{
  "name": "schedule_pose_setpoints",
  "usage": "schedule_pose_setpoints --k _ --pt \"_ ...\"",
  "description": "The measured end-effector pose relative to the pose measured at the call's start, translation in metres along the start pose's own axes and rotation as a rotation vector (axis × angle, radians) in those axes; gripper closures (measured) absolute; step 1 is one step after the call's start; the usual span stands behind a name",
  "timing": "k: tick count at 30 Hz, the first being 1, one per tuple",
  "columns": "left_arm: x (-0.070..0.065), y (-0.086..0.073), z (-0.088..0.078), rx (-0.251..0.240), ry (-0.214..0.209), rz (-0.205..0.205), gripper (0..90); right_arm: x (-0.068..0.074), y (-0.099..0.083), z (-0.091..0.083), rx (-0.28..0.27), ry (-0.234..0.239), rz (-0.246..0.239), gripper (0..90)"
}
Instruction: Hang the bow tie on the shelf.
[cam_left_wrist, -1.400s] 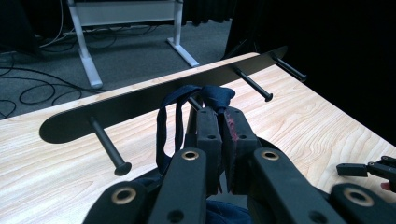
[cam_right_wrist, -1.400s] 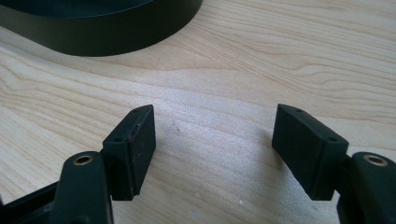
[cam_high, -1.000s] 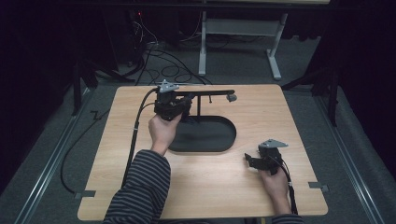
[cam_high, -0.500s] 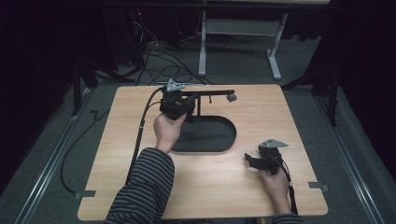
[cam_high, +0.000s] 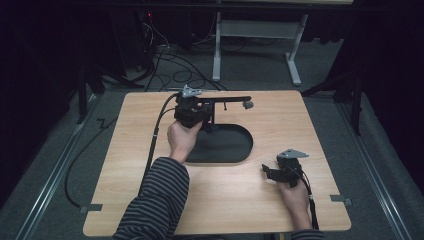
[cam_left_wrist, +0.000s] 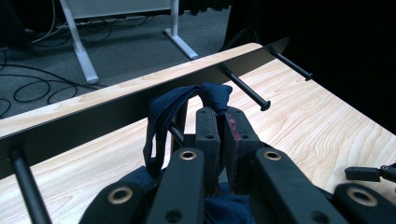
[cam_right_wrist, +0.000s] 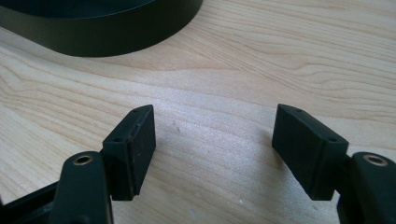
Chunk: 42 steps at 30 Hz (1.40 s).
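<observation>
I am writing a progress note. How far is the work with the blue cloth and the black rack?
Done: the left tongs are shut on the blue cloth, raised beside the rack's bar.
In hand: bringing the cloth to a peg.
Left: apparently hanging and releasing it. The right tongs wait open over the table.

Matt wood table (cam_high: 125, 165), blue cloth (cam_left_wrist: 161, 112)

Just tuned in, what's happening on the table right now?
A person works with a tool in each hand. The left tool is shut on a dark blue cloth, holding it up by the black rack with pegs at the table's far side. The right tool is open, holds nothing, and rests low over the wooden table near the rack's dark base.
</observation>
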<state>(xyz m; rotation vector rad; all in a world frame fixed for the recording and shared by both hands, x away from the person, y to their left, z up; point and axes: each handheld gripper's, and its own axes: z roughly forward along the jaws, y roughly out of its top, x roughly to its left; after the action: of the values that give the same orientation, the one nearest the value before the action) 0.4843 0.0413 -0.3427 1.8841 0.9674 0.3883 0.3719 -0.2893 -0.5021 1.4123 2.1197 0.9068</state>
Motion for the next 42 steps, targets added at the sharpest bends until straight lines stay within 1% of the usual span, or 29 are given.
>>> schedule_pose_setpoints --k 9,19,27,33,38,39,42 --pt "-0.002 -0.001 -0.001 0.018 0.003 0.010 82.0 0.000 0.000 0.000 0.000 0.000 -0.001 31.7" --pt "-0.002 -0.010 0.001 0.034 -0.004 -0.005 81.7 0.000 0.000 0.000 0.000 0.002 0.002 31.7" --pt "-0.003 -0.015 0.005 0.048 0.000 -0.007 81.6 0.000 0.000 0.000 0.000 0.002 0.001 31.6" --pt "-0.002 -0.019 0.003 0.044 0.000 -0.011 79.7 0.000 0.000 0.000 0.000 0.002 0.001 31.6" --pt "-0.003 -0.022 -0.001 0.029 0.001 -0.010 74.5 0.000 0.000 0.000 0.000 0.001 0.000 31.6" --pt "-0.002 -0.022 -0.002 0.026 0.000 -0.011 72.2 0.000 0.000 0.000 0.000 0.001 0.001 31.6" --pt "-0.002 -0.023 -0.004 0.025 0.011 -0.002 71.1 0.000 0.000 0.000 0.000 0.001 0.000 31.6"
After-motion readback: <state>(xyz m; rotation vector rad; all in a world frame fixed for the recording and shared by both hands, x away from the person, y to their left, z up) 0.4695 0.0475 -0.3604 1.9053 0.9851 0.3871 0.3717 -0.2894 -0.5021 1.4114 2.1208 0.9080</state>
